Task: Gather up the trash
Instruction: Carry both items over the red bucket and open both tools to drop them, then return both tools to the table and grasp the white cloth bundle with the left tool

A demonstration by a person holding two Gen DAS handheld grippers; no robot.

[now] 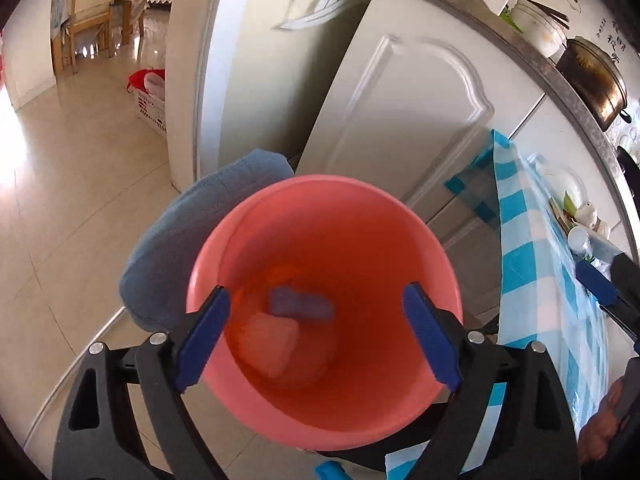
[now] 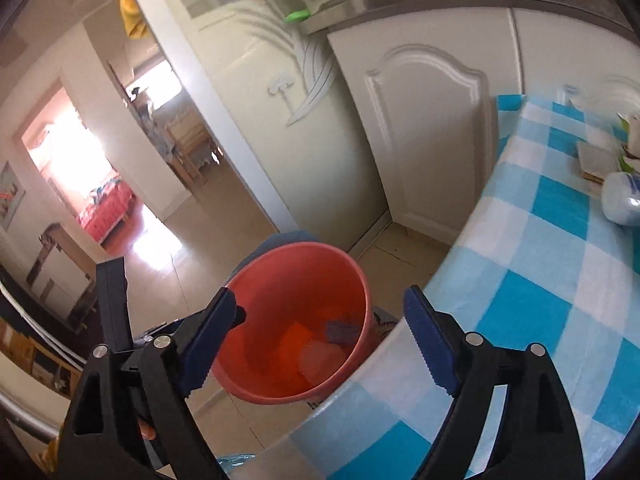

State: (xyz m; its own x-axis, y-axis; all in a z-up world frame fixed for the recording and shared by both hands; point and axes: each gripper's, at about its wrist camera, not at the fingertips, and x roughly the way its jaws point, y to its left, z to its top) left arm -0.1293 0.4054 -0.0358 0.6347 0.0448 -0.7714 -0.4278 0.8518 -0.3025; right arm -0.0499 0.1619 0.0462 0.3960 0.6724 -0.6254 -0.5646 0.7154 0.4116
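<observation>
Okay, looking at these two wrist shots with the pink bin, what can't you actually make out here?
- Bin contents, both views: a purple piece and a pale piece, too blurred to identify.
- Table clutter, right view: white wad cut by the frame edge.
- Blue cloth, left view: mostly behind the bin.
- Left gripper and right gripper: both open, empty.

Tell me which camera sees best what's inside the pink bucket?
The left wrist view. It looks almost straight down into the pink bucket, showing a purple piece and a pale piece at the bottom. The right wrist view sees the bucket from the side, smaller, contents partly hidden by its rim.
</observation>
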